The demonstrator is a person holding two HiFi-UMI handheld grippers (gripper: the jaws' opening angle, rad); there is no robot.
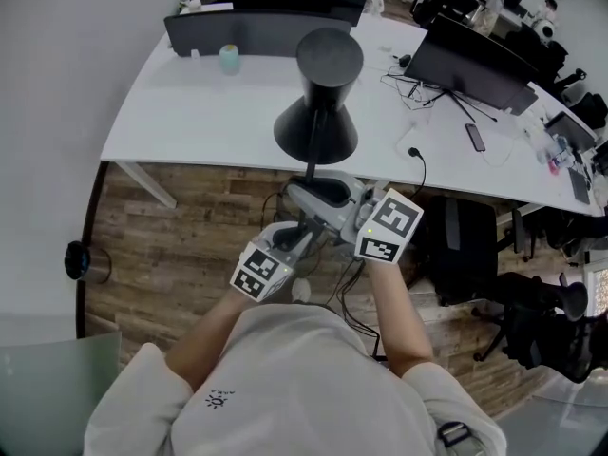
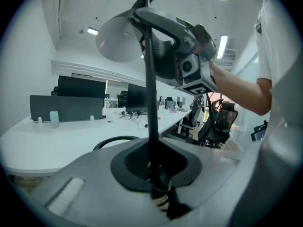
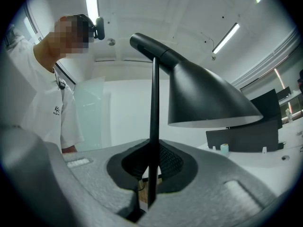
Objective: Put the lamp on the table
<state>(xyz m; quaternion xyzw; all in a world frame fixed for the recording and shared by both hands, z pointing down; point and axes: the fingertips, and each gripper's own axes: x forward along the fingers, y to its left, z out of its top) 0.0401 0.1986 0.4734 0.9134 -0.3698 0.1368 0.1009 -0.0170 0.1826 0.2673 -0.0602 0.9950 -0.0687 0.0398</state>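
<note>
**Currently: lamp held by its stem in both grippers at the desk's near edge**

The black lamp (image 1: 316, 126) is up in front of the person. In the head view its shade overlaps the near edge of the white desk (image 1: 190, 112), and the thin stem (image 1: 309, 171) runs down over the wooden floor (image 1: 180, 245).

The left gripper (image 1: 302, 238) has its jaws pinching the stem (image 2: 151, 103), with the shade (image 2: 120, 37) above. The right gripper (image 1: 328, 196) grips just beyond it, its jaws likewise closed on the stem (image 3: 154, 103) below the cone shade (image 3: 203, 98).

A monitor (image 1: 470, 65) and cables (image 1: 418, 88) occupy the desk's far right. A small cup (image 1: 229, 57) stands at the far left.
</note>
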